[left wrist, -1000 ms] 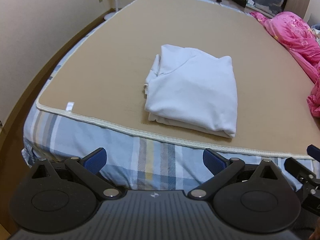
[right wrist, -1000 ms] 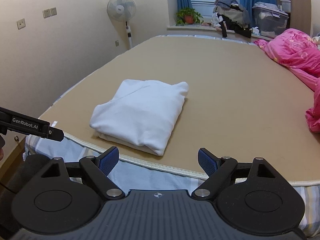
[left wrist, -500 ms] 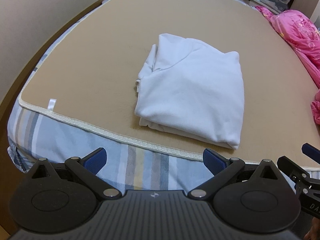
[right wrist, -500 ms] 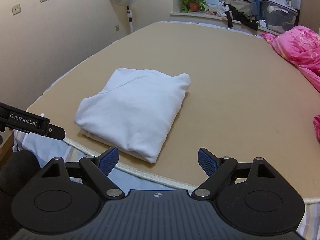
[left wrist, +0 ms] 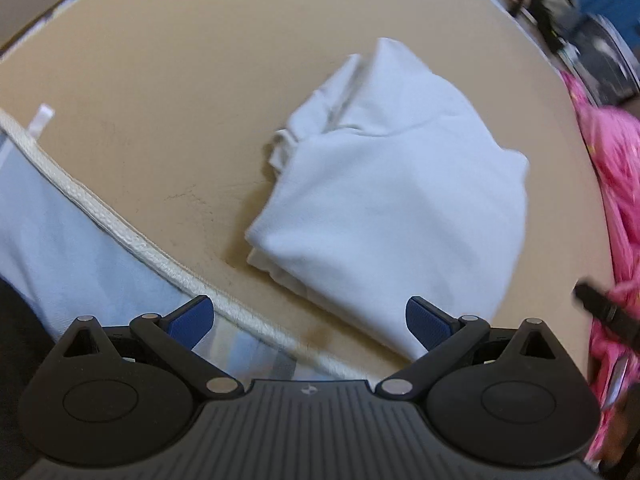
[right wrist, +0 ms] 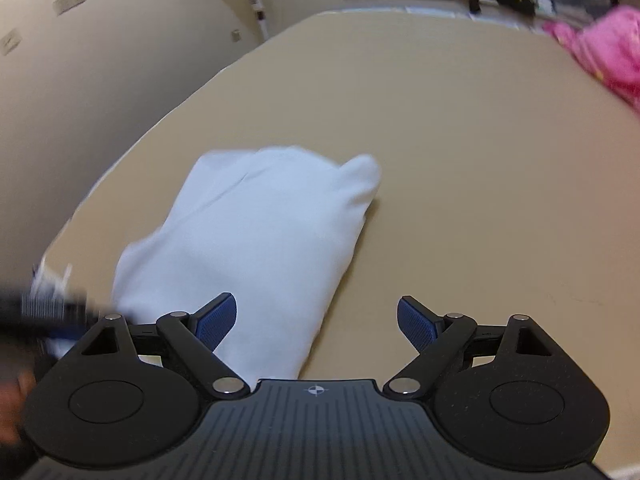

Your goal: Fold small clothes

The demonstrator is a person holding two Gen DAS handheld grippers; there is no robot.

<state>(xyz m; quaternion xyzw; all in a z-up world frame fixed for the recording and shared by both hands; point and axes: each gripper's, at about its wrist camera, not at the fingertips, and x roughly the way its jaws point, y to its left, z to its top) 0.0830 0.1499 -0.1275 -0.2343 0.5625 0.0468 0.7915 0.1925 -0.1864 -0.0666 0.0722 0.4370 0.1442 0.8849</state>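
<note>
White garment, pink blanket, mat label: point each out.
White garment [left wrist: 392, 200]: left wrist view, middle of its top folded layer.
Pink blanket [right wrist: 608, 48]: right wrist view, bunched part at upper right.
Mat label [left wrist: 41, 118]: left wrist view, small white tab at mat's edge.

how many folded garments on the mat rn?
1. A white folded garment lies on the tan mat, near its front edge, apart from the pink bedding at the far right. Nothing else folded shows, though the pink heap could hide something.

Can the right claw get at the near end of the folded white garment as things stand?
Probably yes: the right claw is open, the folded white garment lies just ahead on the tan mat, with nothing between them.
</note>
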